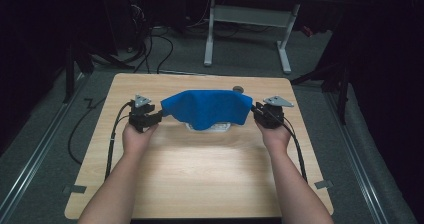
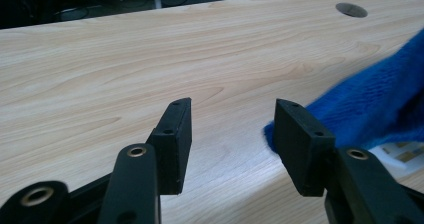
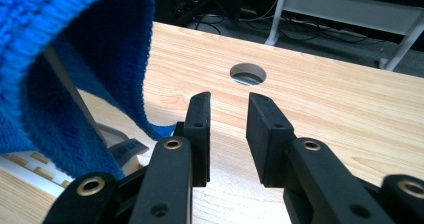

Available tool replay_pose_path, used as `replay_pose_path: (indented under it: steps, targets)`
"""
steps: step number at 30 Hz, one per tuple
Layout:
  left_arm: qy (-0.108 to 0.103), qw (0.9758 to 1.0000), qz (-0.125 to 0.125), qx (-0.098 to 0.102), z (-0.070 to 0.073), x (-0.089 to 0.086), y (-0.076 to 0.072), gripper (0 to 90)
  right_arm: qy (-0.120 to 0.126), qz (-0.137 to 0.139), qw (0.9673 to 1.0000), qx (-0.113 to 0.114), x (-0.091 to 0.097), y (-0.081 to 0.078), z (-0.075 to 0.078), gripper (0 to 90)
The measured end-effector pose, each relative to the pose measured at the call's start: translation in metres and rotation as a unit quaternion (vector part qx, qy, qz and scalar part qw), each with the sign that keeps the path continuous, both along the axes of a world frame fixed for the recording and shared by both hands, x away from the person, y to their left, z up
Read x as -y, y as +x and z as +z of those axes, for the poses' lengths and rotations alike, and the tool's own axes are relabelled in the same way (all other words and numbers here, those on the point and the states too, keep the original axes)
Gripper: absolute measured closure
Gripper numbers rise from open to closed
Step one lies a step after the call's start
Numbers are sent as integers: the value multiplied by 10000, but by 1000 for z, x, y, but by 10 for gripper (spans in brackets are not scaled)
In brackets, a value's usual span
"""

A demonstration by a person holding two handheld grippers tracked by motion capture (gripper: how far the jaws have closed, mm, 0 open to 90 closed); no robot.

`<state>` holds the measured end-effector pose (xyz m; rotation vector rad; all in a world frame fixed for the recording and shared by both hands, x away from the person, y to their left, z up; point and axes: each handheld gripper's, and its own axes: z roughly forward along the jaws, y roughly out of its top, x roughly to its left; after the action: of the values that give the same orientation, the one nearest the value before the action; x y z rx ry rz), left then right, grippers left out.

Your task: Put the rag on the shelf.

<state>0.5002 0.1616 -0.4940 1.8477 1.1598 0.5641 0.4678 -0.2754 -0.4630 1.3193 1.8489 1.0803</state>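
Jaws of left gripper (image 2: 232,134) wide, right gripper (image 3: 227,129) narrower, both empty, blue cloth (image 1: 207,108) draped over white rack (image 1: 220,128) between.

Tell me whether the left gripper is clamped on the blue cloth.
No: in the left gripper view the left gripper stands open with bare table in the gap, and the blue cloth lies beside one jaw.

Blue knitted cloth (image 1: 207,108) draped mid-table

Left gripper (image 2: 232,129) jaws parted, blue cloth (image 2: 370,109) beside 1.
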Motion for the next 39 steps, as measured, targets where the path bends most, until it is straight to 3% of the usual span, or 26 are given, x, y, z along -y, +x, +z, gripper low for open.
replay_pose_path:
  steps: [13,17,20,22,28,30,34,37,39]
  targets:
    - [105,9996,250,-12,-3,-22,-9,455,-66,-82,9999,73,10,-9,2,704]
    - [145,9995,261,-73,-4,-24,-13,458,-96,-102,9999,-8,14,-14,-1,697]
    - [188,9995,257,33,-3,-25,-18,458,-89,-88,9999,-21,17,-18,-1,685]
    - [135,9995,269,62,-2,-27,-23,456,-56,-72,9999,127,19,-26,0,673]
    - [43,9996,280,68,-1,-32,-41,452,-63,-13,9999,109,25,-38,3,632]
    - [93,9996,246,79,-2,-32,-49,452,-44,45,9996,277,26,-45,4,627]
    - [86,9996,241,93,-2,-35,-62,448,-97,121,9997,171,27,-55,6,598]
    - [29,9997,230,94,-1,-36,-72,446,-127,153,9993,307,26,-66,7,578]
    - [10,9997,204,105,1,-36,-80,441,-231,179,9993,235,24,-71,8,561]
